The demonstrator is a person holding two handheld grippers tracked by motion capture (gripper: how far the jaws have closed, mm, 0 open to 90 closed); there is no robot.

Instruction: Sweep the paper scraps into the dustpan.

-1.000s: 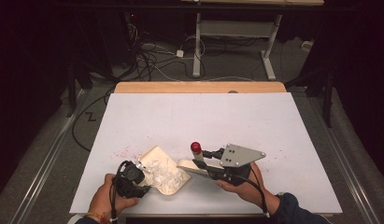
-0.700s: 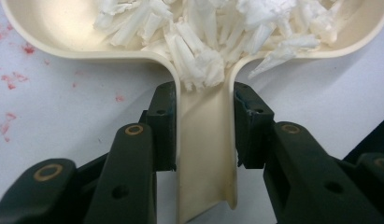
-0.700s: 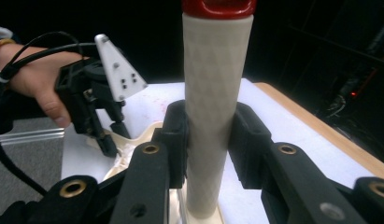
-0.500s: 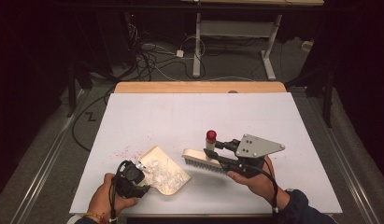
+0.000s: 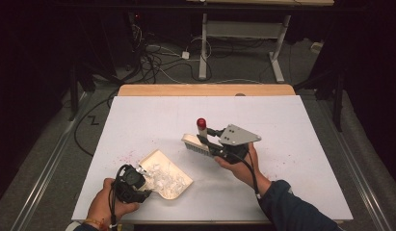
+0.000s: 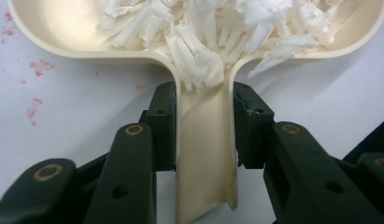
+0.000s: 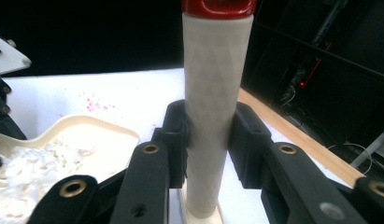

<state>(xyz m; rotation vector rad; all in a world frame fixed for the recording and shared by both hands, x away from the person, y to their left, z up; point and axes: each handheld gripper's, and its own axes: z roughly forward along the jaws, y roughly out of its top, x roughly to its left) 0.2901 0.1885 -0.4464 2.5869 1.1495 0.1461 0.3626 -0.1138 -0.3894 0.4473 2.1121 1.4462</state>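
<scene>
A cream dustpan (image 5: 174, 185) heaped with white paper scraps (image 5: 162, 175) lies on the white table near its front left. My left gripper (image 5: 145, 182) is shut on the dustpan handle (image 6: 206, 140), its pads pressing both sides, with scraps (image 6: 203, 42) piled just beyond the jaws. My right gripper (image 5: 212, 143) is shut on the pale handle (image 7: 212, 93) of a brush with a red cap (image 5: 201, 122). The brush head (image 5: 196, 144) hangs over the table's middle, apart from the dustpan (image 7: 73, 135).
Pink specks (image 5: 122, 157) are scattered on the white board (image 5: 292, 120) left of the dustpan. A wooden strip (image 5: 205, 90) borders the far edge. Beyond it, cables (image 5: 159, 55) and a desk frame (image 5: 205, 43) stand on the dark floor.
The right gripper has carried the brush off the dustpan's mouth, first rightward, then farther from the person toward the table's middle. The left gripper and dustpan stayed put.
</scene>
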